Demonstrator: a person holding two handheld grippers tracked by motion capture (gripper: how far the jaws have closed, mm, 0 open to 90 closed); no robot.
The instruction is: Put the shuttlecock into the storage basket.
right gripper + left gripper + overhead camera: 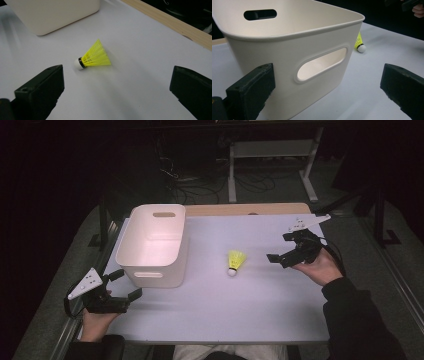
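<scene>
I see the bench point(250, 305) under its pale sheet, with a strip of bare wood along the far edge. On its left half stands the white bin point(154, 245), upright, with a handle slot in each end wall. My left claw point(120, 285) sits just in front of the bin's near wall, jaws spread wide with nothing between them. My right claw point(280, 251) hovers at the right, jaws likewise wide apart and holding nothing, aimed at the yellow shuttlecock point(236, 261), which lies on its side between bin and right claw, touching neither.
</scene>
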